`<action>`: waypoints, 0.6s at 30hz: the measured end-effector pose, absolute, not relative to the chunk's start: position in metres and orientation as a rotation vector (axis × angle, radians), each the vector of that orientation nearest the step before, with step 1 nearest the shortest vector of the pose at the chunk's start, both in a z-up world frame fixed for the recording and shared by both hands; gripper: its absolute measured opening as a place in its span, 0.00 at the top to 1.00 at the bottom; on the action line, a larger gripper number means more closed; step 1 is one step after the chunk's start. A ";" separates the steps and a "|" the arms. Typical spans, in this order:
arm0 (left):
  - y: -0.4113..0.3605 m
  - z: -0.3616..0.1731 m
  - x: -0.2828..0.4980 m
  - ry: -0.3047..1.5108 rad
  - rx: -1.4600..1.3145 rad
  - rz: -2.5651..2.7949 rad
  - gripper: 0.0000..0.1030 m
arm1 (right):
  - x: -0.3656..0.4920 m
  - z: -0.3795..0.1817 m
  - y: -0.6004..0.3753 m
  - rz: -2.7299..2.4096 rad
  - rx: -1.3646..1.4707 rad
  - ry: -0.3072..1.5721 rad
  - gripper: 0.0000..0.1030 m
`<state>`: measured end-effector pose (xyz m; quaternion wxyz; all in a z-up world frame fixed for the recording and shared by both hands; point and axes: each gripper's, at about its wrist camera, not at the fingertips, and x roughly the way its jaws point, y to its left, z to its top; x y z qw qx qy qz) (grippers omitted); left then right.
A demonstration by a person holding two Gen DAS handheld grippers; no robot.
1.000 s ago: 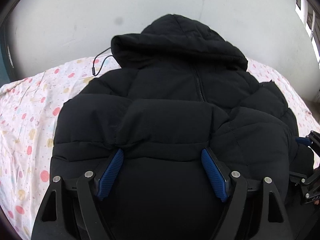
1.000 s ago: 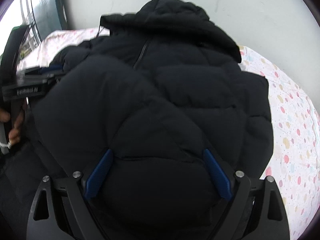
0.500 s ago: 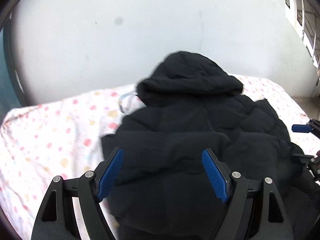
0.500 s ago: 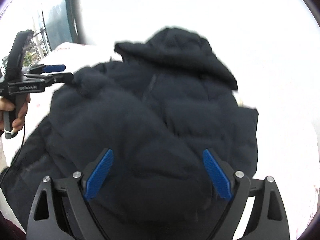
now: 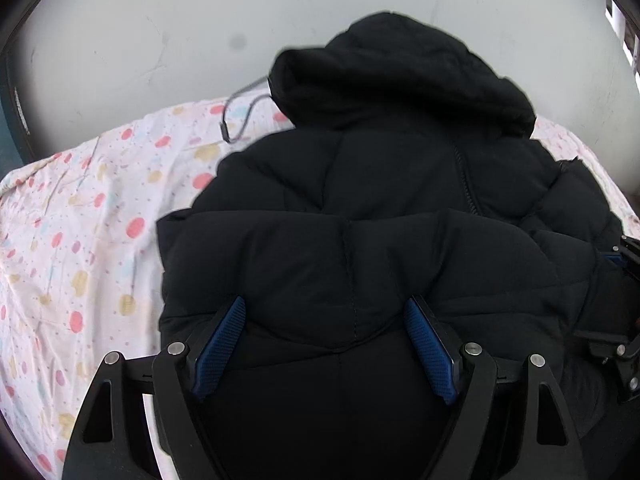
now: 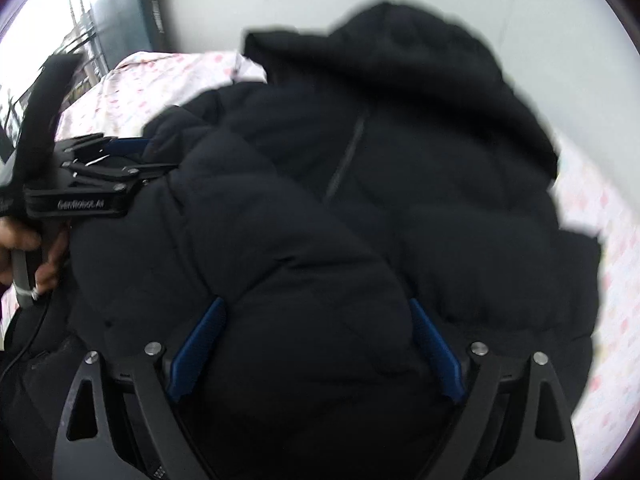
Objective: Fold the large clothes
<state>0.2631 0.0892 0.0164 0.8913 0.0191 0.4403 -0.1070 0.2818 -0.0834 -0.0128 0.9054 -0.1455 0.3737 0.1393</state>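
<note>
A black hooded puffer jacket [image 5: 380, 208] lies on the bed, hood toward the wall, zip facing up. Its lower part is folded up over the body. My left gripper [image 5: 326, 302] stands wide, and its blue pads [image 5: 220, 344] press into the thick folded hem on the jacket's left side. In the right wrist view my right gripper [image 6: 316, 304] grips the bulging jacket [image 6: 360, 200] the same way on the right side. The left gripper [image 6: 120, 148] shows there at the left, held by a hand [image 6: 24, 248]. The right gripper's fingertip [image 5: 624, 252] peeks in at the left view's right edge.
A white bed sheet [image 5: 80, 220] with coloured dots covers the bed, and more of it shows to the left of the jacket. A plain pale wall [image 5: 160, 40] rises behind the hood. A dark drawstring cord [image 5: 240, 112] trails from the hood onto the sheet. A window [image 6: 40, 40] shows at the far left.
Half a second ago both grippers had drawn back with the jacket's lower part in them. They have now come forward again, and the fold lies over the body, farther right on the sheet.
</note>
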 end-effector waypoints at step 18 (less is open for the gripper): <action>0.077 0.043 0.241 0.862 0.069 -0.139 0.22 | 0.275 -0.007 -0.087 0.252 -0.269 0.732 0.02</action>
